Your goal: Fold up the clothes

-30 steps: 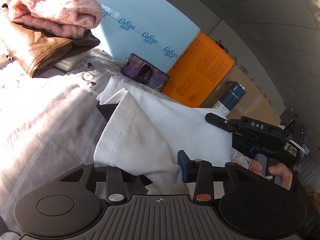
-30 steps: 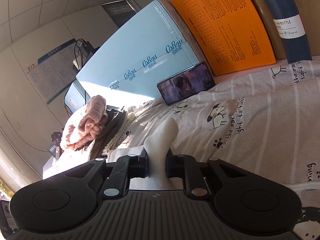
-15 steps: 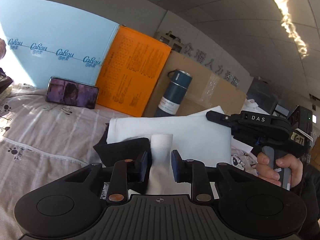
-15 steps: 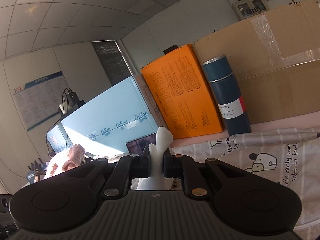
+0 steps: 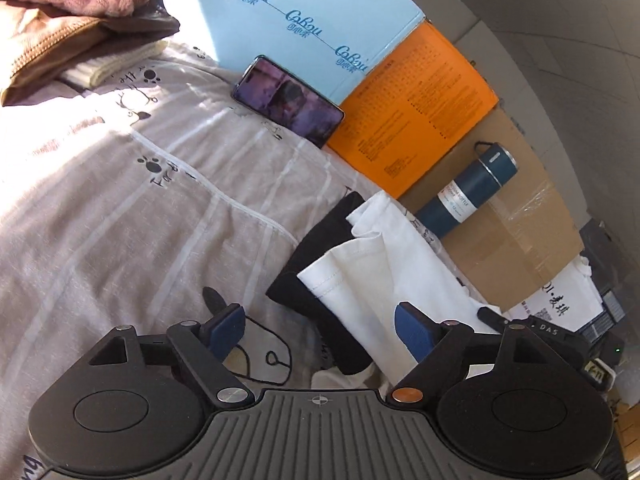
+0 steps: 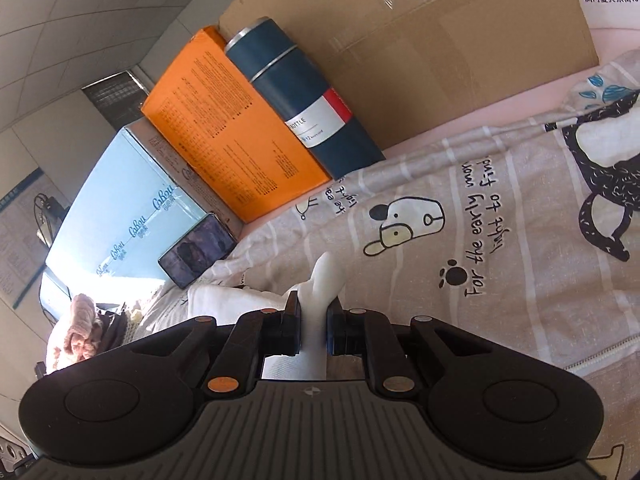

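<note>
My left tongs opening, nothing between; shirt at 1 o'clock. Right tongs pinch shirt fold, keeping it taut.

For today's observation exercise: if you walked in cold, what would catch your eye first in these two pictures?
First the white shirt, folded over a black garment on the printed bedsheet, with the right gripper shut on a pinch of it. Next the left gripper, jaws opening with nothing pressed between them. Behind, an orange box and a blue bottle lean by a phone.
</note>
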Demonstrator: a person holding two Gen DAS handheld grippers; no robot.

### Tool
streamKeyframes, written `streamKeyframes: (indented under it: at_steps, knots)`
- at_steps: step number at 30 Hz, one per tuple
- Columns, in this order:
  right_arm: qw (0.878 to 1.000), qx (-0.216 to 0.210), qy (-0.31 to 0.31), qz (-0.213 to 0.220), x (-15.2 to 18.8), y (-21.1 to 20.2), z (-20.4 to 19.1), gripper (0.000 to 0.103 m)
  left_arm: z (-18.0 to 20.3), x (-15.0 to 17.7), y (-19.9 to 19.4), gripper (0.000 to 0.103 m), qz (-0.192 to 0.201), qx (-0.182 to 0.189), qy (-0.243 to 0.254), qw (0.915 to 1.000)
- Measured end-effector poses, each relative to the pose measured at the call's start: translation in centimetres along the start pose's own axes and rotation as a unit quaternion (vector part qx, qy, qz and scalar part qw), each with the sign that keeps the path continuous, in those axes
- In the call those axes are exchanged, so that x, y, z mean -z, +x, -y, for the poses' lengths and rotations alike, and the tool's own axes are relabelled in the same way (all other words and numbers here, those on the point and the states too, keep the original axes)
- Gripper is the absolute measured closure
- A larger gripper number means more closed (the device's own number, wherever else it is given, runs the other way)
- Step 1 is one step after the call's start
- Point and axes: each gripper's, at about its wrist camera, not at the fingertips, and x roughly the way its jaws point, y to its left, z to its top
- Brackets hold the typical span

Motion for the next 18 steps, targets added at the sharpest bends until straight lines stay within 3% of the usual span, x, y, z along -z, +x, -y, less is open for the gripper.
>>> streamKeyframes:
  at_steps: [3,5,8,10,12,13,14,15,18]
  knots:
    - [1.000,0.009,0.008,-0.006,0.2,0.4,0.4,0.086,0.8,0.4,1.0,0.017,-0.018,0.039,0.003,0.9991]
    - [1.000,0.016,0.011,-0.010,0.4,0.7,0.5,0.061,1.2,0.5,1.9,0.018,-0.026,0.049,0.011,0.9984]
    - [0.999,0.020,0.019,-0.017,0.6,1.4,0.9,0.055,2.0,0.8,3.1,0.023,-0.022,0.044,0.045,0.9977]
    - [0.999,0.013,0.029,-0.022,0.7,1.8,1.2,0.054,2.3,0.9,3.9,0.066,-0.028,0.038,0.068,0.9966]
    - [0.999,0.008,0.035,-0.025,1.0,2.3,1.4,0.056,2.3,1.0,4.4,0.077,-0.030,0.036,0.082,0.9955]
    - [0.999,0.006,0.035,-0.025,1.1,2.4,1.4,0.061,2.3,1.0,4.6,0.079,-0.030,0.037,0.085,0.9953]
    - [0.999,0.005,0.032,-0.022,1.2,2.5,1.2,0.077,2.4,0.9,4.5,0.080,-0.028,0.042,0.087,0.9949]
    - [0.999,0.003,0.028,-0.018,1.3,2.5,1.0,0.084,2.4,0.8,4.3,0.082,-0.025,0.047,0.089,0.9946]
    - [1.000,-0.014,0.023,0.005,0.9,1.5,0.5,0.092,3.5,0.1,3.7,0.084,-0.011,0.070,0.104,0.9921]
